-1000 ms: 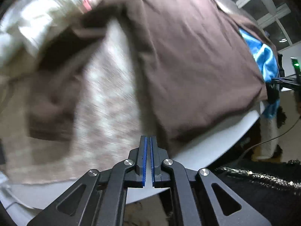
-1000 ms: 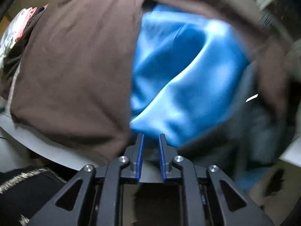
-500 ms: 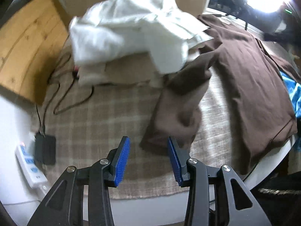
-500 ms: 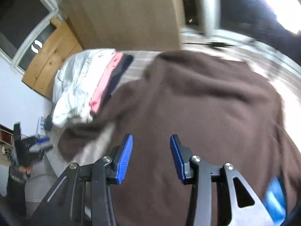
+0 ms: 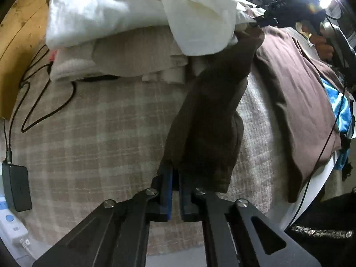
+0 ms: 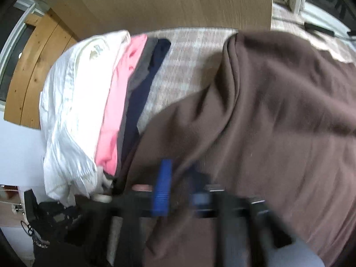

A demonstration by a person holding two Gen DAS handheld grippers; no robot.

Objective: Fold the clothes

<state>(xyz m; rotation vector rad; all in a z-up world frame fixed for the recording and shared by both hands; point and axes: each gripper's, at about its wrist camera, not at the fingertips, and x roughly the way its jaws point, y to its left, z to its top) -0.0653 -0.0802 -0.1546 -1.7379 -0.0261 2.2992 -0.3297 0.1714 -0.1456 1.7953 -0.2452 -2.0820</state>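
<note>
**Brown top gripped at the sleeve, folding barely begun**

The left tongs (image 5: pixel 175 184) are seen pressed together on the cuff end of a brown sleeve (image 5: pixel 211 120), the cloth being pinched between the blue pads. From that grip the sleeve runs away across the checked blanket (image 5: pixel 93 133) toward the shoulder, where it meets the body of the brown top (image 5: pixel 296 93), which is spread over the right part of the table.

The right tongs (image 6: pixel 178 187) are smeared by motion in their own view; one blue pad (image 6: pixel 163 184) is made out, the other is a dark blur against the brown cloth, and it cannot be told whether cloth is being held or how wide the gap is. In the left view the same tongs (image 5: pixel 267 19) are glimpsed at the far shoulder of the top, too small for their state to be read.

Beyond the sleeve a stack of clothes (image 5: pixel 138 15) is found, white on top, with pink and dark layers (image 6: pixel 115 102) shown in the right view; it is judged to be finished work. A blue garment (image 5: pixel 338 111) is seen at the table's right edge, seemingly waiting its turn. A black cable (image 5: pixel 44 93) and a power brick (image 5: pixel 16 187) lie at the blanket's left side.

The brown top itself is judged to be at its first fold: the sleeve is yet to be laid over the body, and the halving and stacking are left to do.
</note>
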